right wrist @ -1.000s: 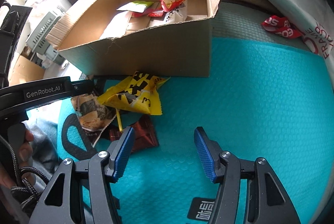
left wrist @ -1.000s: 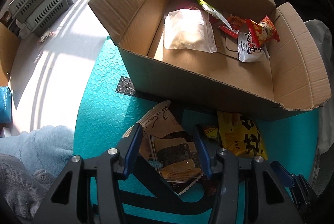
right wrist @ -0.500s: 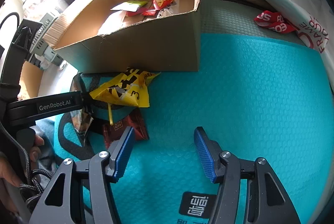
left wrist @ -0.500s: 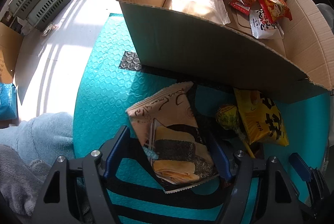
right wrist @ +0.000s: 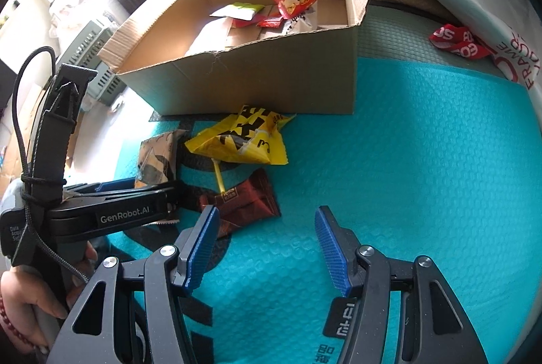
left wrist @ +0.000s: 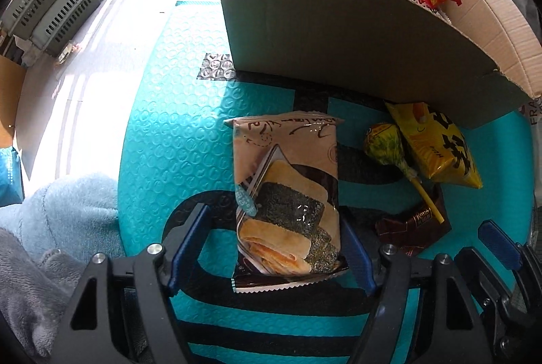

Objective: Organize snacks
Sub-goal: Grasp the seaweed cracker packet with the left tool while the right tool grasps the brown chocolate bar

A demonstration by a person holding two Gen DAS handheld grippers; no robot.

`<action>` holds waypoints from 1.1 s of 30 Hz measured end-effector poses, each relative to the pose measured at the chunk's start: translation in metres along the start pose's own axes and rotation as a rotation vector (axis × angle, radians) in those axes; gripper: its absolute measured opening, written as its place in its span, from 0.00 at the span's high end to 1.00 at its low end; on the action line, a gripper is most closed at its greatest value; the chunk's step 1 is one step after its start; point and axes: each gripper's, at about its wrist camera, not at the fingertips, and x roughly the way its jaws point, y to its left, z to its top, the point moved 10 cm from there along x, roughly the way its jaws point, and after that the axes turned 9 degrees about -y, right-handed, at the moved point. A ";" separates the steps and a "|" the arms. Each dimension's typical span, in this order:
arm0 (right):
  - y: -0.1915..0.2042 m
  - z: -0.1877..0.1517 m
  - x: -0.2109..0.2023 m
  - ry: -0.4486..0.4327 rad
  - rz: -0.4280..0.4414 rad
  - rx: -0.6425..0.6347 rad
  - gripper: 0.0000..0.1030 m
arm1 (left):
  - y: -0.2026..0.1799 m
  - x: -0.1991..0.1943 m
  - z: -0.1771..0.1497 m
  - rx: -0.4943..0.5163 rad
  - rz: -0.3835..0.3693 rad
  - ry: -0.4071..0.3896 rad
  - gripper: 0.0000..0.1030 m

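The seaweed cracker packet (left wrist: 288,194) lies flat on the teal mat (left wrist: 176,140) before the cardboard box (left wrist: 325,35), between my left gripper's (left wrist: 274,245) spread jaws, not yet pinched. A lollipop (left wrist: 386,143), yellow packet (right wrist: 244,137) and brown packet (right wrist: 244,204) lie beside it. My right gripper (right wrist: 267,245) hovers open, empty.
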 end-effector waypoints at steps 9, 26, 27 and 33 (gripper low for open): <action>0.021 -0.010 0.015 0.050 0.078 0.066 0.42 | 0.019 -0.006 0.005 -0.007 -0.043 -0.023 0.50; 0.028 0.007 0.050 0.007 -0.047 0.133 0.49 | 0.063 -0.009 0.003 -0.105 -0.052 -0.037 0.50; 0.029 0.008 0.051 0.005 -0.056 0.126 0.48 | 0.067 -0.009 0.003 -0.112 -0.050 -0.037 0.50; 0.035 0.009 0.058 -0.010 -0.198 -0.028 0.59 | 0.082 -0.006 0.001 -0.128 -0.051 -0.029 0.50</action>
